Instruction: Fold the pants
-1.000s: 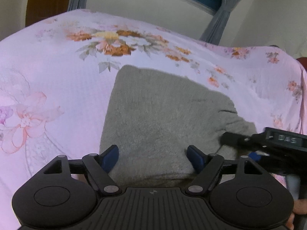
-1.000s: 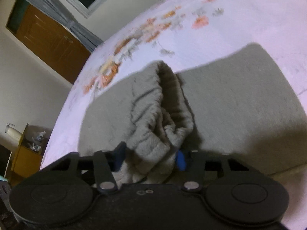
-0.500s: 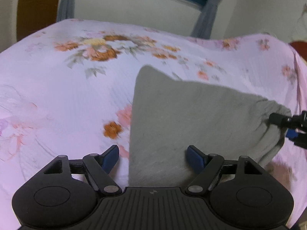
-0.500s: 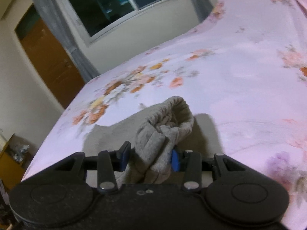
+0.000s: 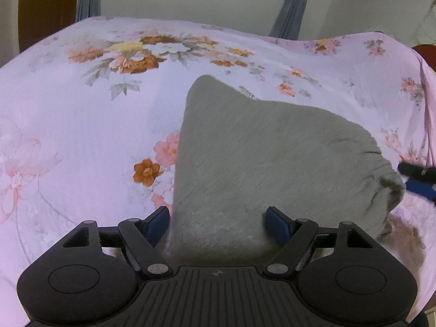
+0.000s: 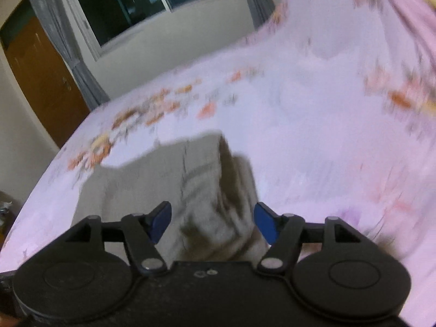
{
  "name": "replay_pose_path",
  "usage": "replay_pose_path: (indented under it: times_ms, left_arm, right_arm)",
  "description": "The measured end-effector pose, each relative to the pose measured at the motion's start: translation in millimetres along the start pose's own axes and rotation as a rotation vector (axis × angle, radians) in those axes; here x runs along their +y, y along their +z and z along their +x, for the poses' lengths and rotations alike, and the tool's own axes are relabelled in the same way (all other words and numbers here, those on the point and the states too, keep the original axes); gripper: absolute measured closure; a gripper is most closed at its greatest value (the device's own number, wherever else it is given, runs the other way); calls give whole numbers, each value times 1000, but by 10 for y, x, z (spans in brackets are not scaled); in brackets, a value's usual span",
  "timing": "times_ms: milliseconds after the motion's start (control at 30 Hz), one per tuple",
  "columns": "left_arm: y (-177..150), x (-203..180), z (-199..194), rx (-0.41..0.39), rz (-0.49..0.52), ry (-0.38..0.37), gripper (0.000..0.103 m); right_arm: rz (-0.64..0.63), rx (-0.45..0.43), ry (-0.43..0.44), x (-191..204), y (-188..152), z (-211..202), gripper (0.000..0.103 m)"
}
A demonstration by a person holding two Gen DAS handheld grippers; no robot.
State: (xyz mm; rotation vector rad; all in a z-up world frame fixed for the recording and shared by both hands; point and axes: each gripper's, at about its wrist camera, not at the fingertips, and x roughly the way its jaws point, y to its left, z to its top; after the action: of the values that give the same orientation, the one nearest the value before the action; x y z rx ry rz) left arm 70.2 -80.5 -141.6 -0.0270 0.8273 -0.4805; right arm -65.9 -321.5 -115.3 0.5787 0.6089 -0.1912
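Pink flowered bedsheet (image 5: 81,136) fills both views, a window (image 6: 130,8) with grey curtains (image 6: 54,27) and a brown door (image 6: 41,81) behind it at ten o'clock in the right wrist view. Grey pants (image 5: 259,163) lie folded flat on the sheet, their near edge cut off under the left gripper (image 5: 218,226), whose jaws stand spread wide with the cloth running between them, the blue pads (image 5: 158,223) not pressing on it as far as one can see. Over at three o'clock in that view the right gripper (image 5: 417,182) pokes in, mostly cut off by the frame, just beside the bunched waistband end. The right wrist view is badly smeared, so detail is hard to read; it shows the right gripper (image 6: 212,223) with jaws that have just been opening, now apart, a rumpled hump of pants (image 6: 212,190) lying loose between them and no pad clamped on it. Plenty of bare sheet lies open at nine and twelve o'clock of the pants in the left view. Only the right wrist view shows the window glass and the stacked layers at the fold; only the left shows the flat smooth panel.
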Motion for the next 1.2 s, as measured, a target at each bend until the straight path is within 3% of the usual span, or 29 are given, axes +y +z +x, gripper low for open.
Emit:
replay_pose_path:
  times_ms: [100, 267, 433, 500, 800, 1000, 1200]
  left_arm:
    - [54, -118, -47, -19, 42, 6, 26]
    - [129, -287, -83, -35, 101, 5, 26]
    - [107, -332, -3, -7, 130, 27, 26]
    - [64, -352, 41, 14, 145, 31, 26]
    - [72, -352, -20, 8, 147, 16, 26]
    - [229, -448, -16, -10, 193, -14, 26]
    - [494, -522, 299, 42, 197, -36, 26]
  right_arm:
    - [-76, -19, 35, 213, 100, 21, 42]
    - [-188, 41, 80, 551, 91, 227, 53]
    - [-243, 120, -24, 421, -79, 398, 55]
    - [-272, 158, -68, 275, -210, 460, 65]
    - [-290, 150, -68, 212, -280, 405, 66]
    - [-246, 97, 18, 364, 15, 264, 60]
    - [-285, 91, 33, 536, 280, 617, 60]
